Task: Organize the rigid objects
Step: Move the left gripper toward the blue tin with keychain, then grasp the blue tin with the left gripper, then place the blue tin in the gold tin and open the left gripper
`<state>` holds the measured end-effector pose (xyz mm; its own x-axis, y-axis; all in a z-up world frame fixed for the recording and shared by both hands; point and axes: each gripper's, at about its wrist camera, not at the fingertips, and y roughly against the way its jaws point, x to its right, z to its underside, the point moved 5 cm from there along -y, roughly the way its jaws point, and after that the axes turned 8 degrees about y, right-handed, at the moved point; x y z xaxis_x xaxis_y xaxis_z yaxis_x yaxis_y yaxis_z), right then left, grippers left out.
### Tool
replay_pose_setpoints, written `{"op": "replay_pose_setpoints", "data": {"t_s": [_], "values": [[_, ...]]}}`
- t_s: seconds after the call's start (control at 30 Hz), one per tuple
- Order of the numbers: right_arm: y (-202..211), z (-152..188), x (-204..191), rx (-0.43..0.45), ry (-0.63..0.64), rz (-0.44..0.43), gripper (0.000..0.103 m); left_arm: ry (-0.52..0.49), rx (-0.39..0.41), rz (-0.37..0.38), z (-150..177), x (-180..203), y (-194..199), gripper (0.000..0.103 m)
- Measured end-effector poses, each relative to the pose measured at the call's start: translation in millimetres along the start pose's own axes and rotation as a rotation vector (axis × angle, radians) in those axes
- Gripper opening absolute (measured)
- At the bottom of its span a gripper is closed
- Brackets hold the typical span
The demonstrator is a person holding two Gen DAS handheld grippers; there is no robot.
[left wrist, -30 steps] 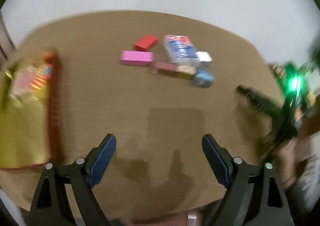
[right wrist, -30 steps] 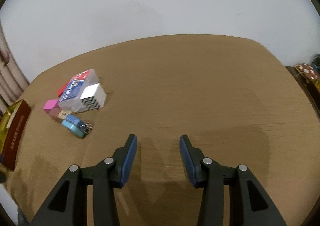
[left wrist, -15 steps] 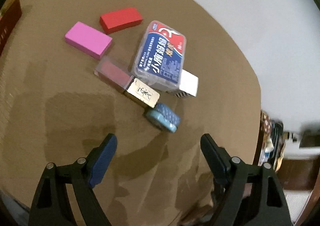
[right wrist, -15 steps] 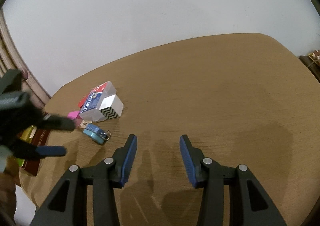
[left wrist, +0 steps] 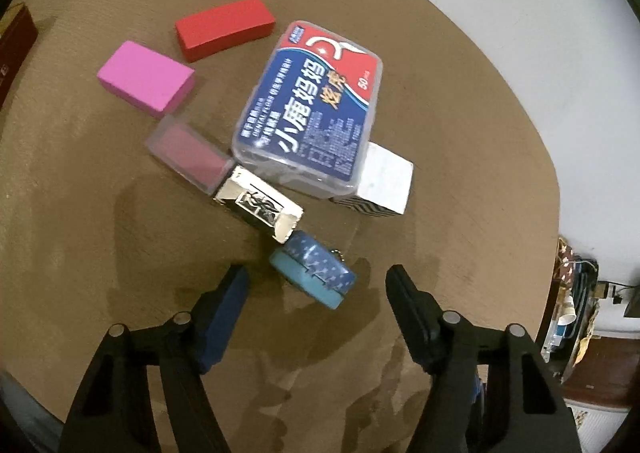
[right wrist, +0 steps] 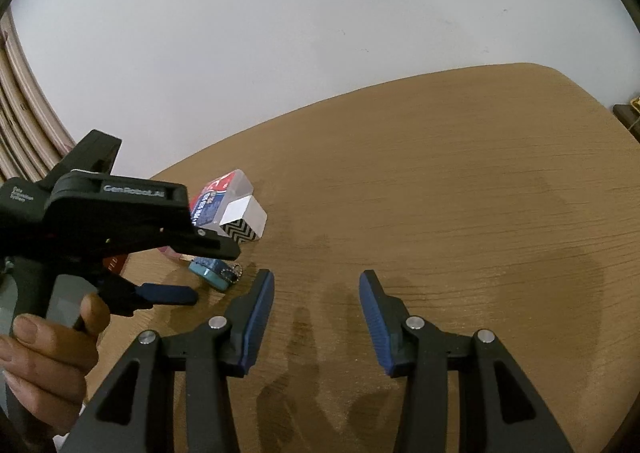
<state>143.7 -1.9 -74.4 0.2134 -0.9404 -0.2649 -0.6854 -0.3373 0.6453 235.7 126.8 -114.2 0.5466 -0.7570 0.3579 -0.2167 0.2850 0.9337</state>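
- The left gripper (left wrist: 316, 289) has swung in from a wide view of the table and now points steeply down over the cluster of small things on the brown table (left wrist: 80, 213), far closer than a second ago.
- Its jaws are closing, narrower than before, with the small blue case (left wrist: 312, 271) between the blue pads but not yet pressed; the pads stand clear on both sides.
- The case lies at the near end of the cluster, apparently touching the gold-and-white box (left wrist: 258, 209), beside the clear pink box (left wrist: 188, 153), the dental floss box (left wrist: 312, 109) and the white chevron box (left wrist: 382, 183); a pink block (left wrist: 146, 79) and a red block (left wrist: 224, 29) lie beyond.
- The right gripper (right wrist: 316, 317) hovers partly open over bare table, holding nothing, its opening unchanged.
- Judgement: the blue case looks like the first pick, though its keychain end is hard to make out.
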Motion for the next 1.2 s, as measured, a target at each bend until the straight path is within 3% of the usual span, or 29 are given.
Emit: {"op": "replay_pose_setpoints", "data": {"t_s": [0.07,0.1,0.23,0.27,0.33,0.53,0.83,1.03,1.2], "values": [[2.1,0.1,2.0,0.001,-0.006,0.001,0.045,0.003,0.019,-0.015,-2.6,2.0,-0.7,0.052],[1.6,-0.7,2.4,0.000,-0.006,-0.002,0.045,0.004,0.022,-0.020,-2.4,0.6,-0.7,0.040],[0.3,-1.1,4.0,-0.006,-0.013,-0.006,0.045,-0.021,0.012,-0.003,-3.5,-2.4,0.2,0.038],[0.4,-0.9,4.3,-0.006,-0.014,-0.006,0.045,-0.021,0.013,-0.001,-3.7,-4.6,2.1,0.028],[-1.2,-0.5,5.0,-0.009,-0.020,-0.009,0.045,-0.028,0.015,0.004,-2.7,-12.7,9.3,0.021],[-5.6,-0.6,11.5,-0.027,-0.059,-0.007,0.045,-0.094,0.000,-0.014,2.7,-34.9,24.3,0.021],[-14.4,-1.7,13.6,-0.047,-0.077,0.005,0.046,-0.140,0.049,-0.051,-9.1,-72.0,60.9,0.021],[-21.7,-1.9,15.2,-0.060,-0.091,0.012,0.046,-0.194,0.115,-0.073,-20.9,-91.9,109.3,0.021],[-25.5,-2.3,14.4,-0.066,-0.089,0.019,0.046,-0.183,0.202,-0.099,-32.1,-116.5,162.3,0.021]]}}
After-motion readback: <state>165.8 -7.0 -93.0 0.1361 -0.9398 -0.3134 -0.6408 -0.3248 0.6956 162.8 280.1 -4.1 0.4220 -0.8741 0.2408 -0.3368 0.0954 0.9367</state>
